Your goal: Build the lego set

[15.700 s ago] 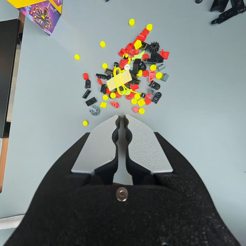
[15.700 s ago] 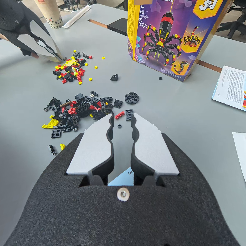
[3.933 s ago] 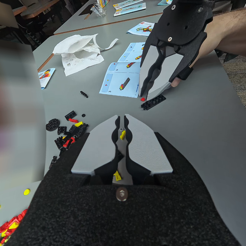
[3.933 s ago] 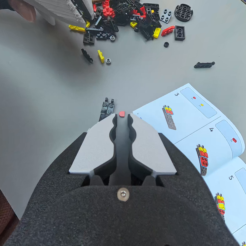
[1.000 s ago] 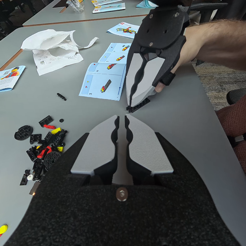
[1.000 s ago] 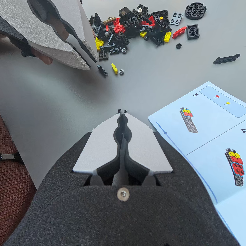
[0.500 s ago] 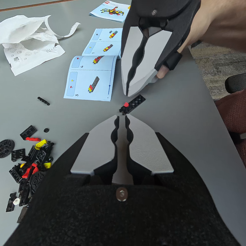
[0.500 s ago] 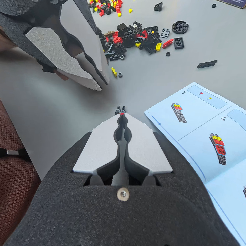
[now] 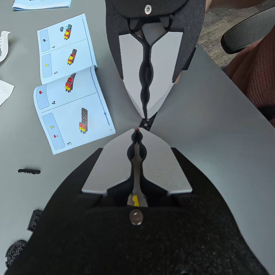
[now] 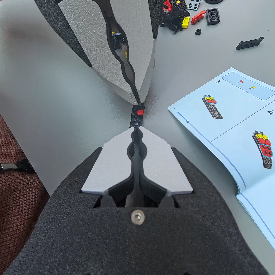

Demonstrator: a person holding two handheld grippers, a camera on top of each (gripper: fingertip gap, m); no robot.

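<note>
Grey surface w/ an open instruction booklet off to one side of both jaws. My right gripper is pinched tight on the near end of the black lego plate, which lies flat on the surface btwn the two sets of jaws. My left gripper is also clenched, tips pressing at the plate's far end, right by the small red tile sitting on top. Can't tell if it's fully seated. To do this well, I'd say: keep the right jaws steady as a brace, push the tile straight down, not sideways. Spare pieces lie well beyond the left jaws.
</note>
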